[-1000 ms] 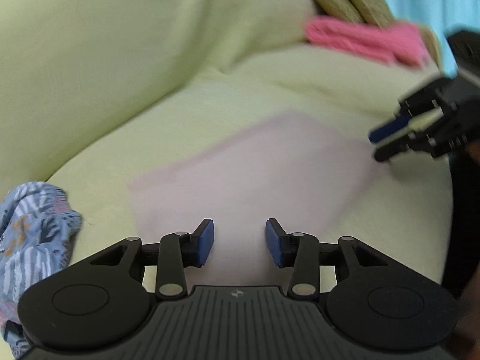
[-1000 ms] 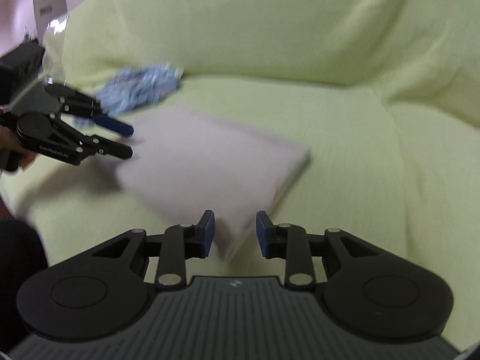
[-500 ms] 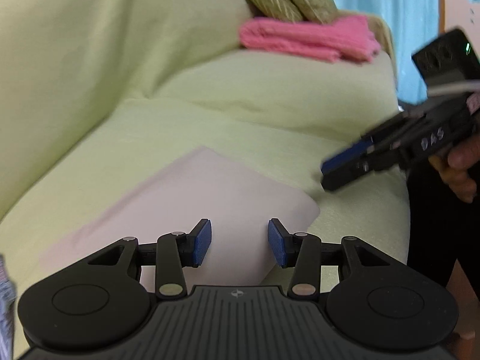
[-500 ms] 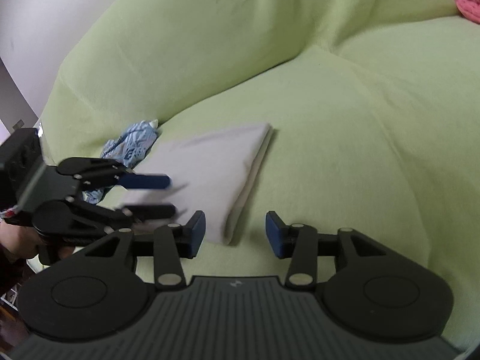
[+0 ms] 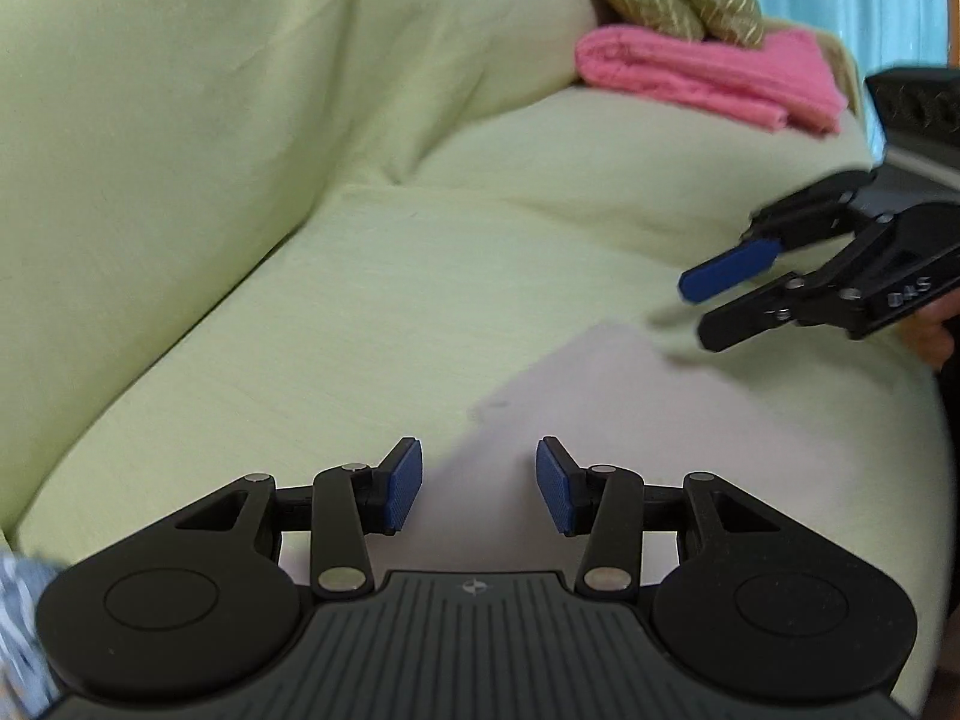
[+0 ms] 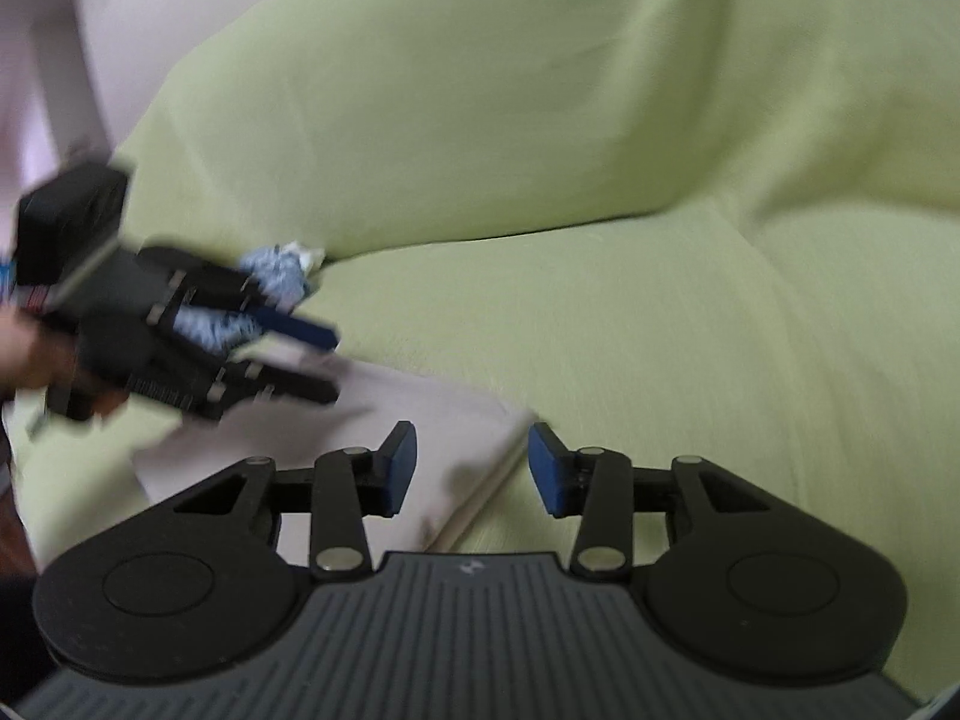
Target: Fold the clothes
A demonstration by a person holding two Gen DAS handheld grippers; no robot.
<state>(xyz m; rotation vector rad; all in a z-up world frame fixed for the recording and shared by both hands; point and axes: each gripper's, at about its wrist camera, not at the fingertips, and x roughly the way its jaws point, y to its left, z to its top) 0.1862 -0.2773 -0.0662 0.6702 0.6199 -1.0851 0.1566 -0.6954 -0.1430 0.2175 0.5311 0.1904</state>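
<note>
With both the left gripper [image 5: 479, 485] and right gripper [image 6: 471, 468] released and empty, approach the folded pale cloth [image 6: 420, 420] low (edges stacked), pinching opposite ends evenly.

My left gripper [image 5: 479, 483] at lower centre of its own view, jaws parted, nothing pinched, my right gripper [image 5: 705, 306] at that frame's right edge, jaws apart after just widening, empty, my hand [image 5: 936, 330] gripping behind it.

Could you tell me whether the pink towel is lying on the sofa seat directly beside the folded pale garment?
No, the pink towel rests on the sofa's far armrest.
</note>
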